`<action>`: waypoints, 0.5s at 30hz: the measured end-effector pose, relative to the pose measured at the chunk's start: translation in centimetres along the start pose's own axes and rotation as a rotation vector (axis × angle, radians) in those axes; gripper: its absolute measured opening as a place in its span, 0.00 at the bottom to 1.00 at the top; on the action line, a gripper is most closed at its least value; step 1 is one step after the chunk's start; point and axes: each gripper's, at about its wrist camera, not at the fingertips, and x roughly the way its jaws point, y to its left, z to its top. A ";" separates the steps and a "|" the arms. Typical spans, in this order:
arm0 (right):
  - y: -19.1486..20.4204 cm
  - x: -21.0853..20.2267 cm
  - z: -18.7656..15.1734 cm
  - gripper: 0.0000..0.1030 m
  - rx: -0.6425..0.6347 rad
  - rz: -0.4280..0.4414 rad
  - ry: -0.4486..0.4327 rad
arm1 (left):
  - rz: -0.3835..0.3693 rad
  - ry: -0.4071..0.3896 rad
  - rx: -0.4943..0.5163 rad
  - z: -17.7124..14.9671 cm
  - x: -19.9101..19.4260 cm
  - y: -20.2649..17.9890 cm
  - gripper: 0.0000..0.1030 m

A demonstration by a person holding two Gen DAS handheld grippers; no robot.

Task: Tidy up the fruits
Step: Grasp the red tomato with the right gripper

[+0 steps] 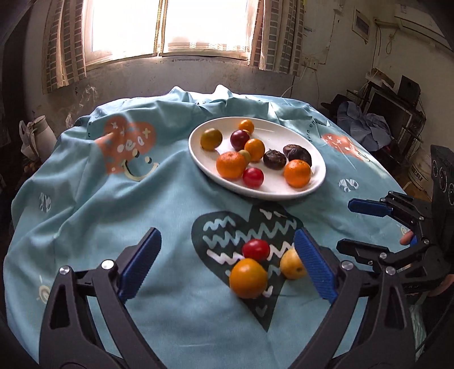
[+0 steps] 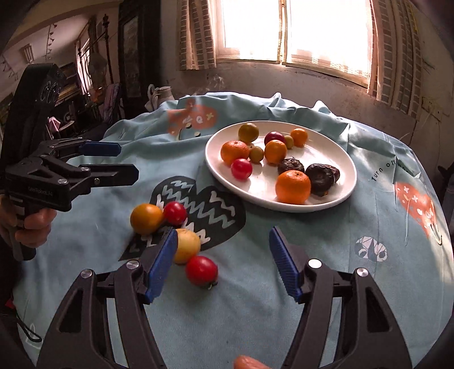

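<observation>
A white oval plate holds several fruits: oranges, red tomatoes, dark brown ones. Loose on the blue cloth lie an orange tomato, a red tomato and a yellow fruit. A second red tomato shows only in the right wrist view. My left gripper is open, with the orange and red fruits between its fingers' lines. My right gripper is open above the second red tomato.
The table is covered by a wrinkled light blue cloth with heart prints. A wall and window stand behind. A white jug sits at the far left. Cluttered furniture stands to the right.
</observation>
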 end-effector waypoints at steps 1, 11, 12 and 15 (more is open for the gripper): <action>0.4 0.0 -0.4 0.65 -0.012 0.012 0.007 | -0.009 0.005 -0.010 -0.8 0.0 0.1 0.94; 1.7 2.5 -2.2 0.60 -0.066 0.024 0.119 | 0.005 0.040 -0.092 -2.4 0.6 0.8 0.94; 1.7 2.7 -2.3 0.58 -0.068 0.023 0.125 | 0.015 0.038 -0.089 -2.3 0.5 0.8 0.94; 1.8 3.1 -2.4 0.51 -0.073 0.020 0.135 | 0.020 0.038 -0.092 -2.2 0.5 1.0 0.94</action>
